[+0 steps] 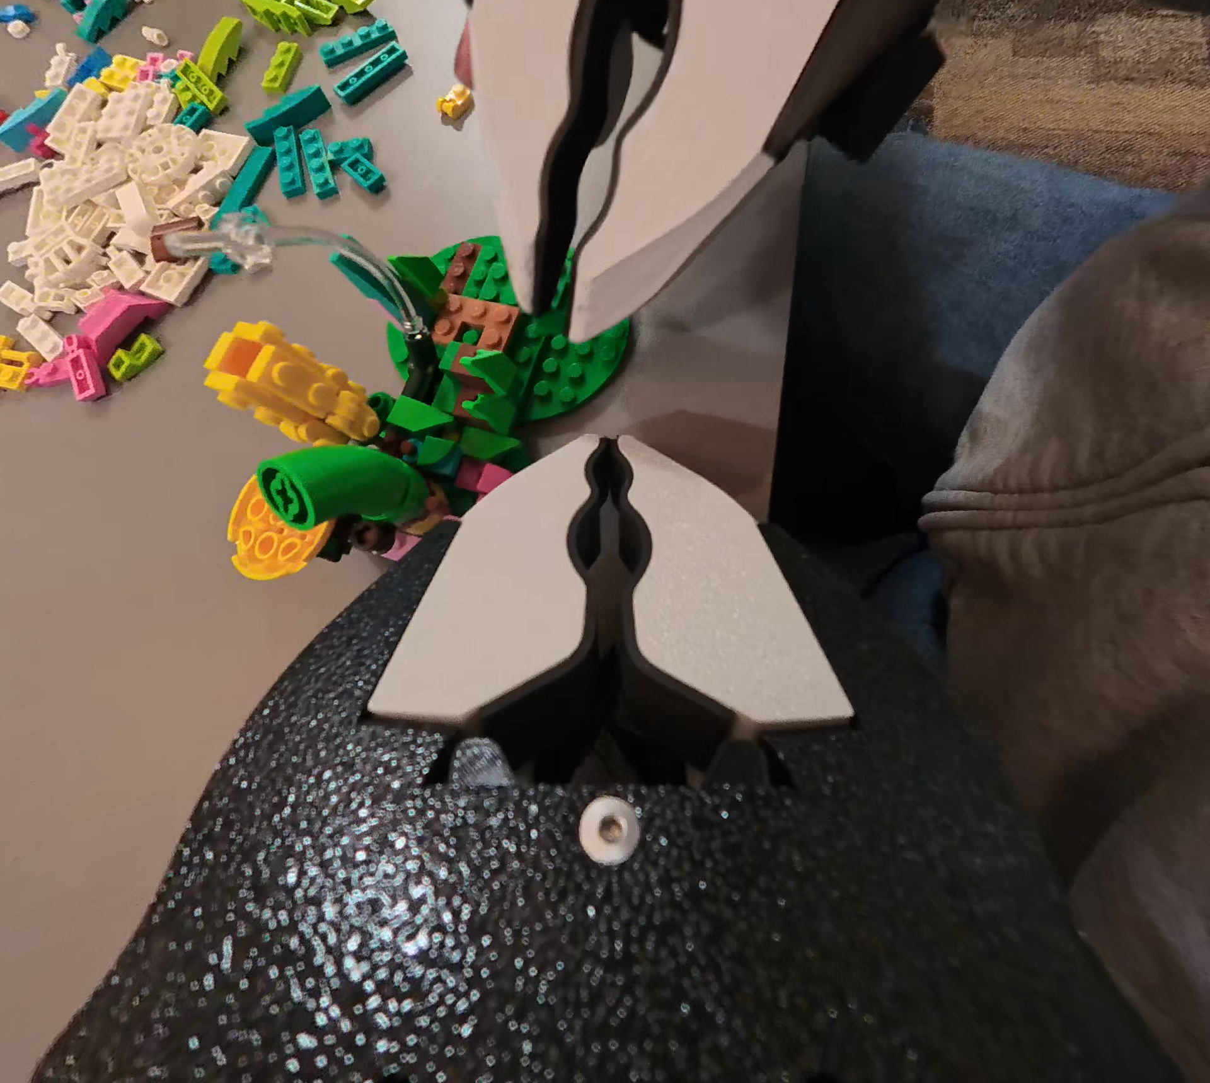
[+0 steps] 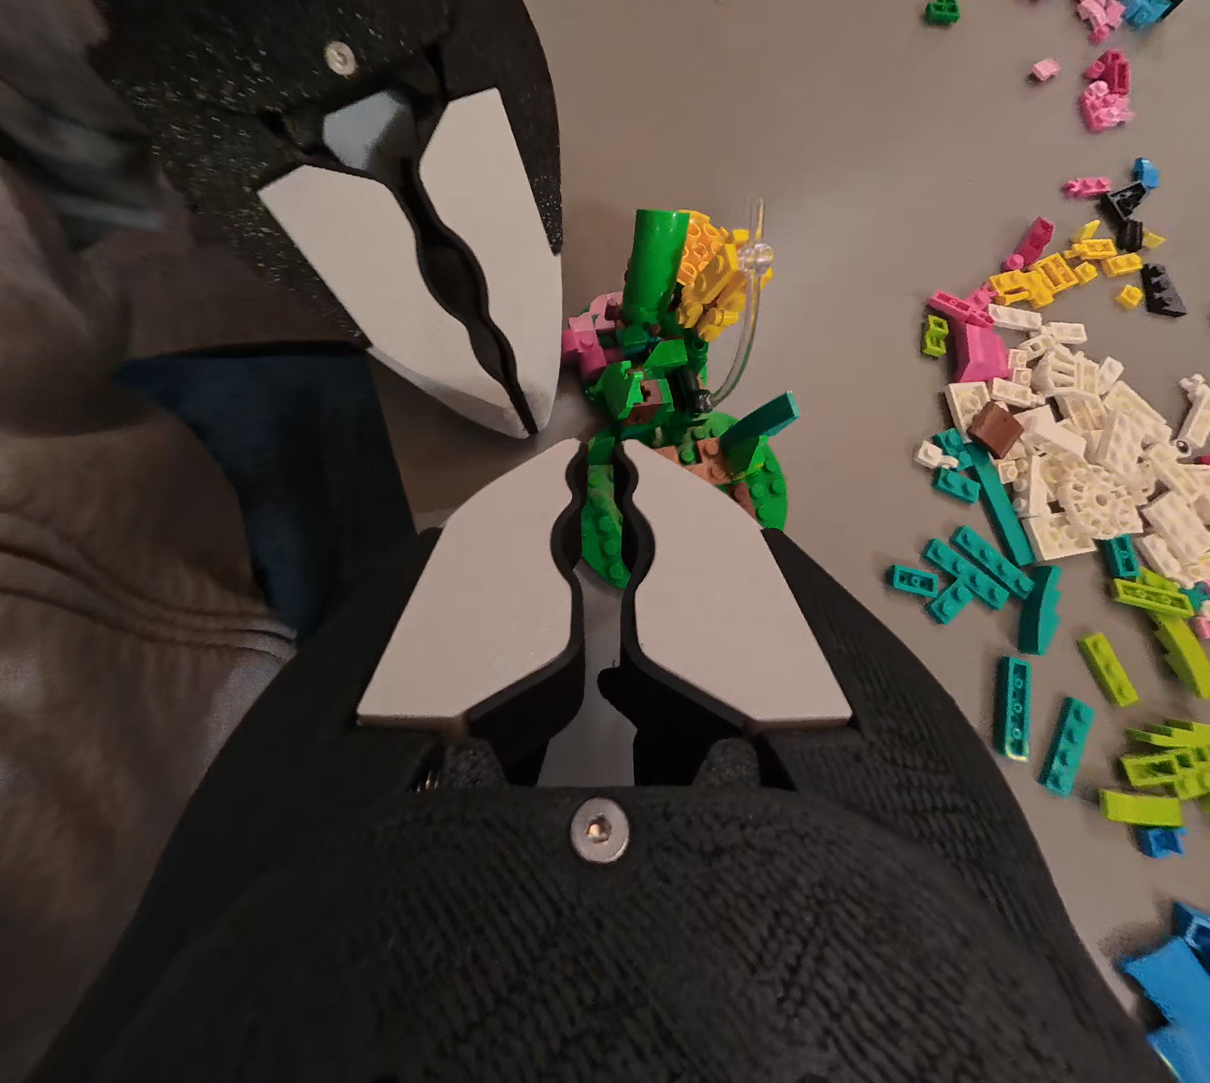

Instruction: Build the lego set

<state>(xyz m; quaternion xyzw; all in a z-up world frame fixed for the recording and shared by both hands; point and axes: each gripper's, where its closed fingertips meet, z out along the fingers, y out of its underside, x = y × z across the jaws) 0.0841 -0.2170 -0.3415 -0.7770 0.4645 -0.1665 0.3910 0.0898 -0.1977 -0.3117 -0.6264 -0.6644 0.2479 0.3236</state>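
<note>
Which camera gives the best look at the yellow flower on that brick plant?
The left wrist view: the yellow flower lies in the open beside the green tube, with its studs and orange centre clear. In the right wrist view the flower is farther off, smaller and partly behind that tube.
</note>
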